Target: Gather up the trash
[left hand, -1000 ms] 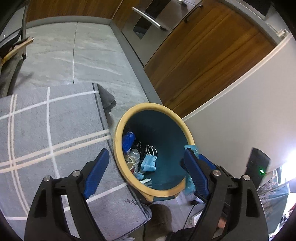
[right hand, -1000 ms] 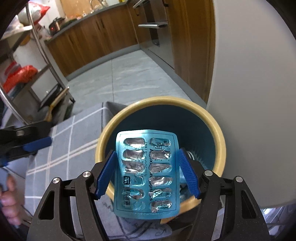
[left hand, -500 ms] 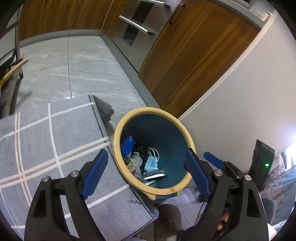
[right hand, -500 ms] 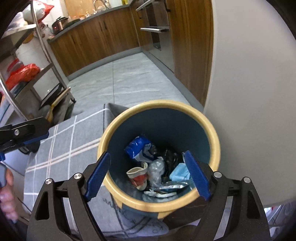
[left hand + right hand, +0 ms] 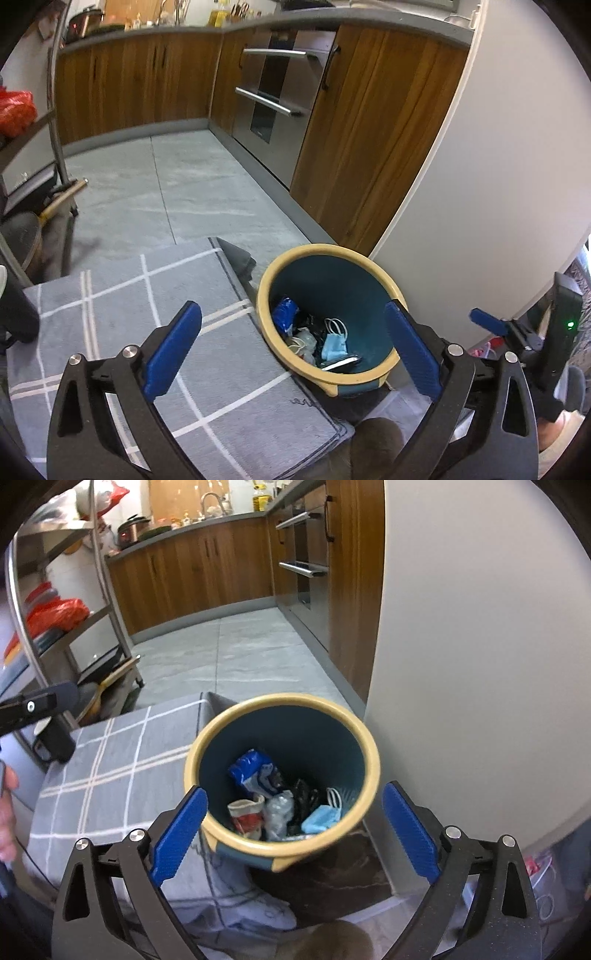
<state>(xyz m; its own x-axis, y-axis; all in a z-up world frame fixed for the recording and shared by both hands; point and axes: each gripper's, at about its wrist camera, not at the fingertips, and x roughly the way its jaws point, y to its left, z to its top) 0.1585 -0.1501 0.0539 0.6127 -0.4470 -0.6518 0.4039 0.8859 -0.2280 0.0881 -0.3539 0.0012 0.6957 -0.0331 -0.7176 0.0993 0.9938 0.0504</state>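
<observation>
Trash in bin (image 5: 373, 760); no writing legible.

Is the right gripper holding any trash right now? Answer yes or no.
No: the right gripper has its jaws wide apart with nothing between them, above the trash bin.
</observation>
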